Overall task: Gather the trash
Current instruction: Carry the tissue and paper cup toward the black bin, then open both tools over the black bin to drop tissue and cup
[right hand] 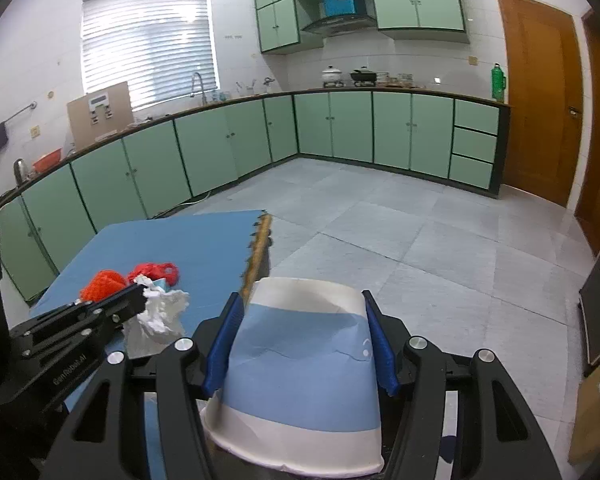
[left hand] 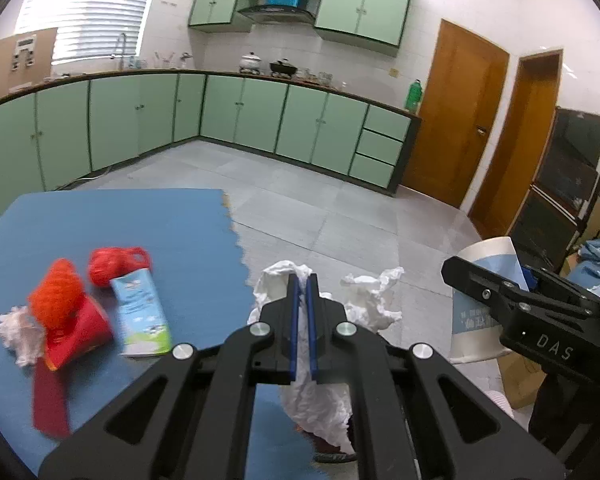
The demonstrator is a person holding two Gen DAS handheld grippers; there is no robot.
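While both cameras look across the same green-cabinet kitchen, each sees the other hand's load better than its own. From the left wrist, the left gripper (left hand: 303, 280) has its blue fingers (left hand: 294, 320) nearly together, pinched on a crumpled white tissue (left hand: 374, 300) that billows out past the tips and hangs below them, just off the edge of the blue tabletop (left hand: 172, 232). Only this view shows the rest of the trash clearly: a small milk carton (left hand: 142, 316) lying flat, a red paper cup (left hand: 78, 332) on its side with an orange mesh ball (left hand: 56, 296) against it, a red net bag (left hand: 116, 264) behind the carton, another white wad (left hand: 18, 332) at the far left, and a red strip (left hand: 50, 400) nearer the camera. At the right edge, the right gripper (left hand: 480, 280) appears from the side with the paper cup (left hand: 488, 252) rising behind it.

Seen from the right wrist, the right gripper (right hand: 306, 300) holds that blue-and-white paper cup (right hand: 300, 360) between half-spread fingers (right hand: 224, 340), the pads pressed on both flanks of the cup, whose side is creased. It hangs over the grey tile floor (right hand: 420, 240) beside the tabletop's jagged edge. This view shows the left gripper (right hand: 140, 296) from the side at lower left, the tissue (right hand: 162, 312) bunched at its tips above the tabletop (right hand: 204, 240). Behind it only the orange ball (right hand: 102, 282) and red net bag (right hand: 156, 270) peek out; the carton is almost wholly hidden.
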